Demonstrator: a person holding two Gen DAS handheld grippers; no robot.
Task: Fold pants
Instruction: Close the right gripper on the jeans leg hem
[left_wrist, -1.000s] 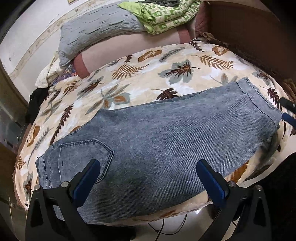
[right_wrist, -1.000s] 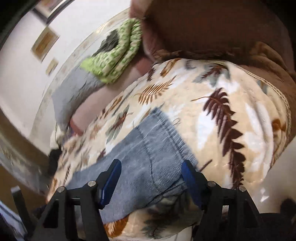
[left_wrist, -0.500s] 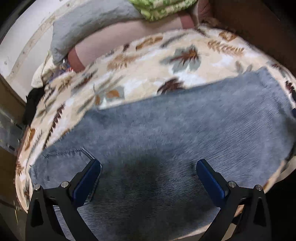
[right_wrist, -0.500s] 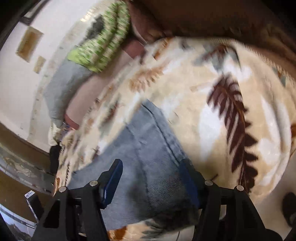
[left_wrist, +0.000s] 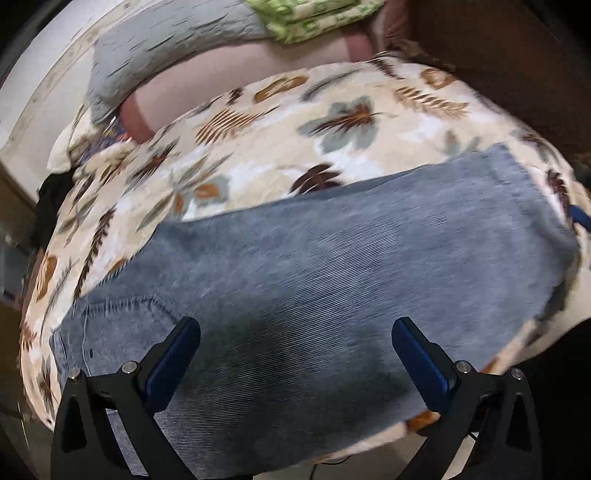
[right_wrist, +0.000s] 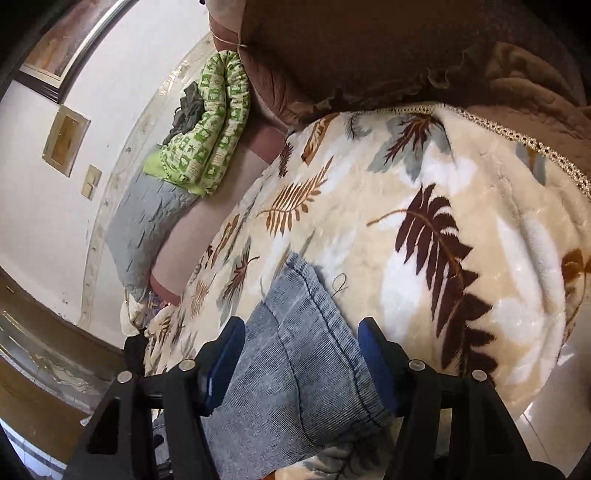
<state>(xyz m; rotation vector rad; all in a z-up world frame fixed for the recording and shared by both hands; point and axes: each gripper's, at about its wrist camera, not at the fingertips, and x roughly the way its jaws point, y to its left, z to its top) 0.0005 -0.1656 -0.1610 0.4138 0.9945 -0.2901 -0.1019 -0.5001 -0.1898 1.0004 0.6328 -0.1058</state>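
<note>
Compared with one second earlier, the left hand-held gripper (left_wrist: 295, 354) has moved in over the jeans (left_wrist: 332, 280): the denim now fills more of the left wrist view, and the back pocket (left_wrist: 122, 314) lies closer to the left finger. The green quilt (left_wrist: 314, 18) and grey pillow (left_wrist: 173, 40) have slid toward the top edge of that view. The right hand-held gripper (right_wrist: 301, 356) has advanced and rolled, so the hem of the jeans (right_wrist: 321, 332), formerly ahead of its fingers, now lies between them, with the pads clear of the cloth. Its jaws stand slightly narrower than before.
</note>
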